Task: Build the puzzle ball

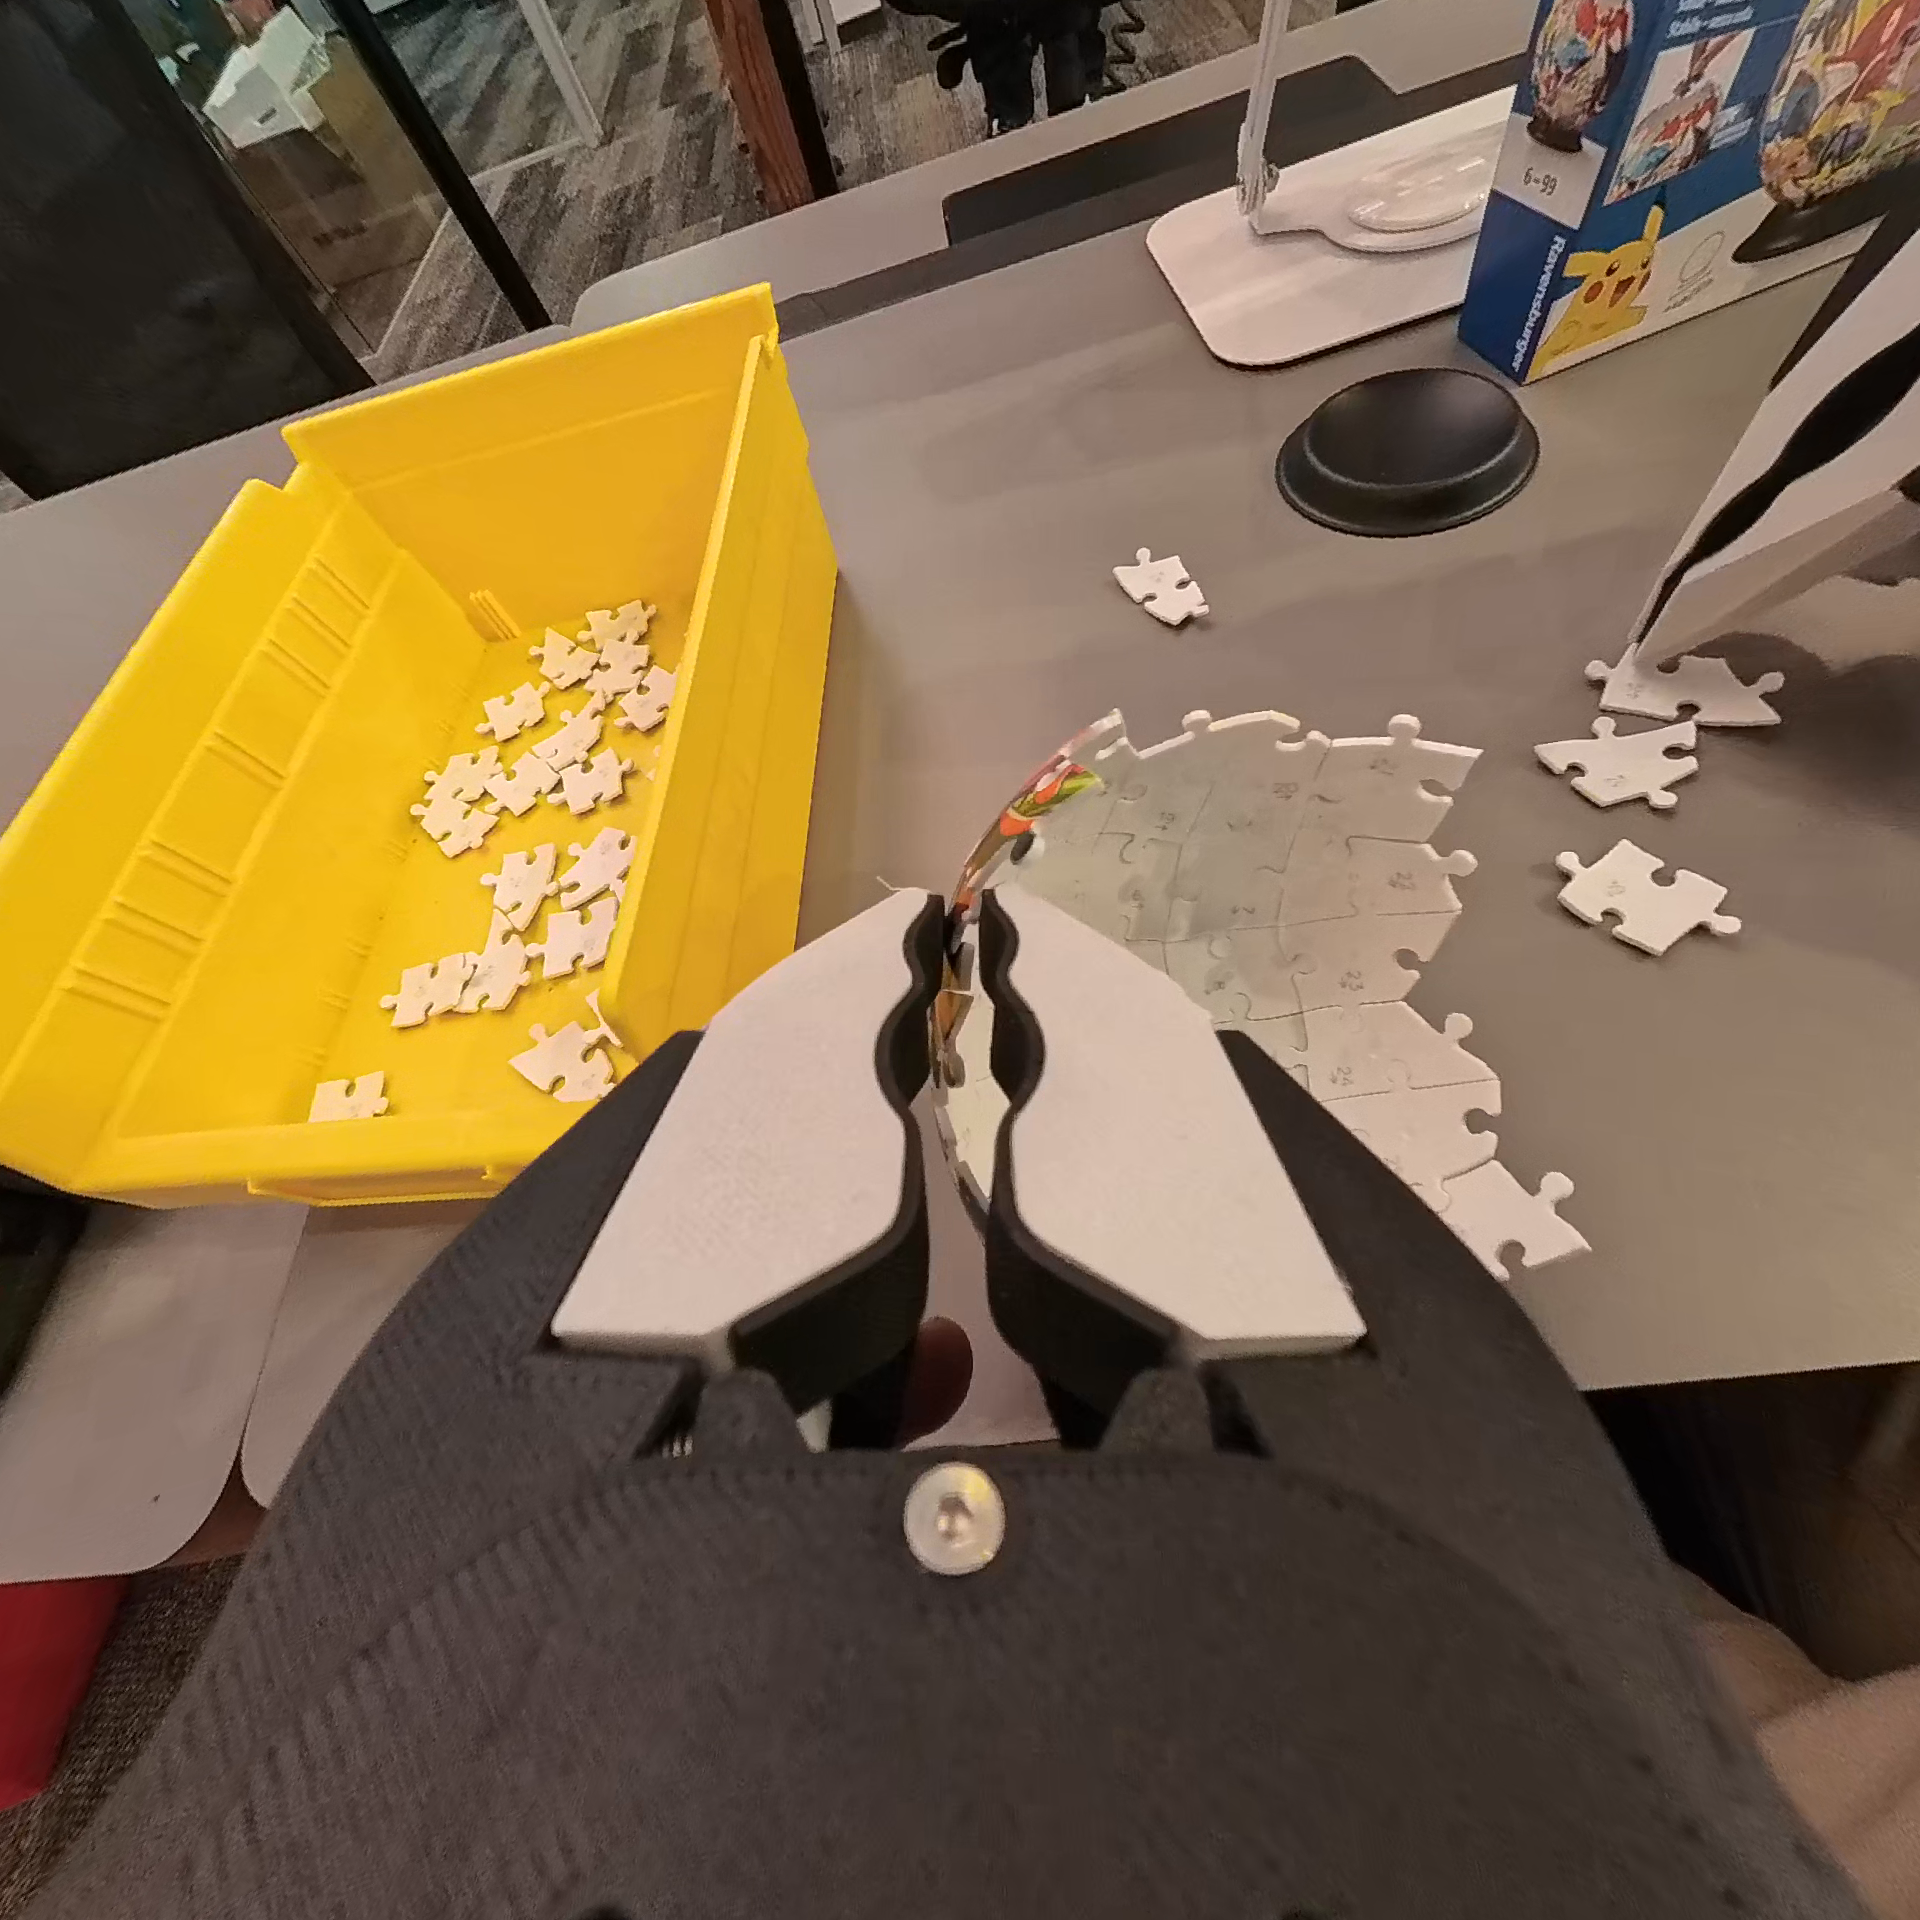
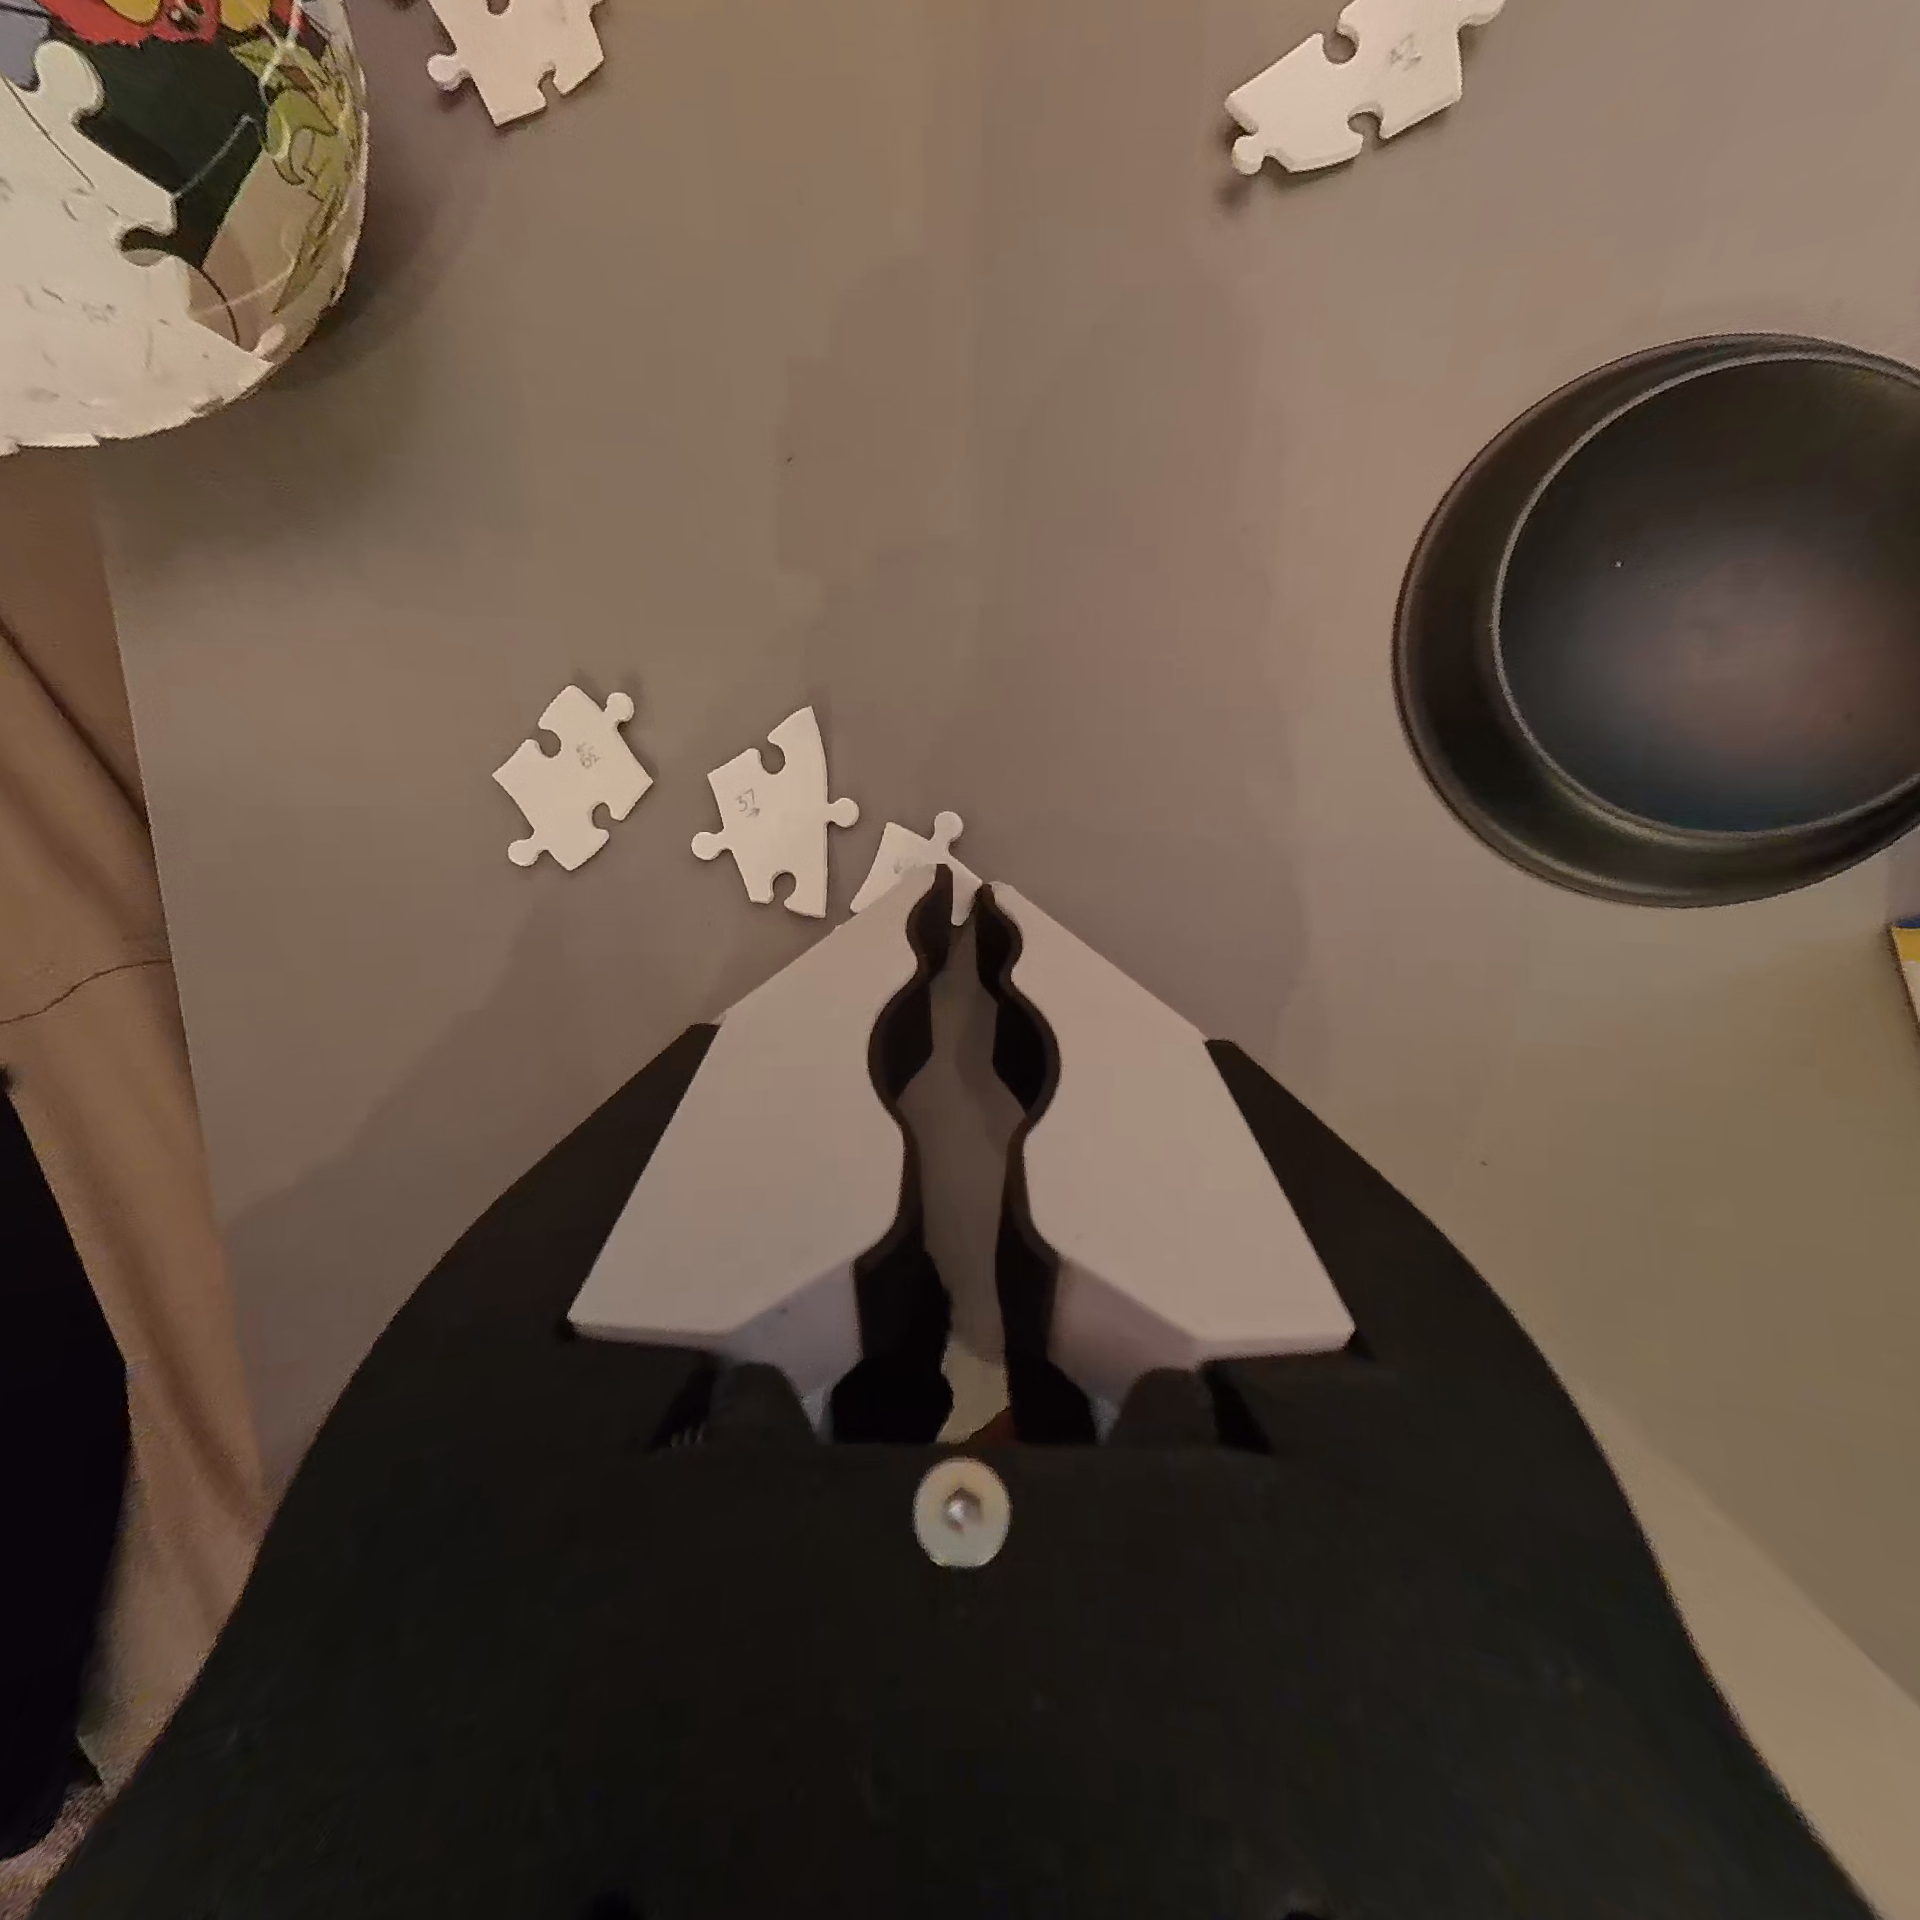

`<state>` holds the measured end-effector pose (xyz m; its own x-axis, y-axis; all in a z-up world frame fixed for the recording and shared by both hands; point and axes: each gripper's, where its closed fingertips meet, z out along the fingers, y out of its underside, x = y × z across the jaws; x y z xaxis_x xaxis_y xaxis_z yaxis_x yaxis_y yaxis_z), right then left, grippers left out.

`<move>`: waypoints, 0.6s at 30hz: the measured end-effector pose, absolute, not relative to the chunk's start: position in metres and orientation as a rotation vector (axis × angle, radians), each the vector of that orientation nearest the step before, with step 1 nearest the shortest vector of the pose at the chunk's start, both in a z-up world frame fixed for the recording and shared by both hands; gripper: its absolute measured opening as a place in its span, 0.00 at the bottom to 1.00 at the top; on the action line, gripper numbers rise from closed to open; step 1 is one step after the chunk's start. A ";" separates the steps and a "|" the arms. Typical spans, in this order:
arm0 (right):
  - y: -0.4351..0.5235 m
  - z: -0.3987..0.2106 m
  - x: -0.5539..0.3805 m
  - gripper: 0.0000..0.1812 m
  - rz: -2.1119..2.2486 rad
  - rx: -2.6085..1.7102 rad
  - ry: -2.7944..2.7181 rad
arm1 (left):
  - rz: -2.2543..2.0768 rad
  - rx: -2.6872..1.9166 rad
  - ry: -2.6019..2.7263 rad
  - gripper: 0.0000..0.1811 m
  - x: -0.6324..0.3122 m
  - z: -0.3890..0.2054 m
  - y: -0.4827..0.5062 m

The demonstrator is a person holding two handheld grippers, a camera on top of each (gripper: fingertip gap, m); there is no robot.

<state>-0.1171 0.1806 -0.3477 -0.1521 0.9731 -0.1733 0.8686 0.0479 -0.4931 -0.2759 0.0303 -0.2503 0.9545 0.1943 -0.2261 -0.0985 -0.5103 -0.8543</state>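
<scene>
Grey table [image 1: 1039, 499] underfoot, office floor beyond the glass behind. Yellow plastic bin [image 1: 499, 499] on the left, scattered with white-backed loose puzzle pieces [image 1: 540, 831]. Half-built curved puzzle shell [image 1: 1299, 935] resting on the table just right of the bin, white inside facing up, coloured print showing along its raised rim. Left gripper [image 1: 961, 935] clamped on that rim, jaws narrow with the coloured edge pinched between them. Black round dish-shaped stand [image 2: 1683, 623] farther back, blue puzzle box [image 1: 1662, 187] and a white flat-based stand [image 1: 1299, 270] behind it.

Over to the right gripper [image 2: 961, 894]: tips down at the table on a small white jigsaw piece [image 2: 914, 857], jaws nearly closed around its edge — looks like a grip, or very close to one. Two more white pieces, near neighbour [image 2: 774, 816] and outer neighbour [image 2: 571, 774], lying just beside, apart from each other.

Step in hand, by the look of it: picking the next piece while steadying the shell. Next up, presumably: lift cleanly without nudging the neighbours, carry across, line tabs up with the shell's open edge, press in.
</scene>
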 end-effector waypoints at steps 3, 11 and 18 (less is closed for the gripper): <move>0.181 -0.344 -0.119 0.00 0.771 -1.877 -2.105 | 0.362 -2.075 -0.070 0.03 -0.277 -0.250 0.030; 0.180 -0.325 -0.129 0.00 0.921 -1.839 -2.108 | 0.364 -2.075 -0.073 0.03 -0.278 -0.250 0.030; 0.169 -0.321 -0.133 0.00 1.020 -1.725 -2.275 | 0.360 -2.076 -0.071 0.03 -0.277 -0.250 0.031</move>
<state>-0.1333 0.1694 -0.3212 -0.3481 0.8884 -0.2994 0.8145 0.1285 -0.5658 -0.2774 0.0308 -0.2502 0.9541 0.1969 -0.2255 -0.0968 -0.5101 -0.8547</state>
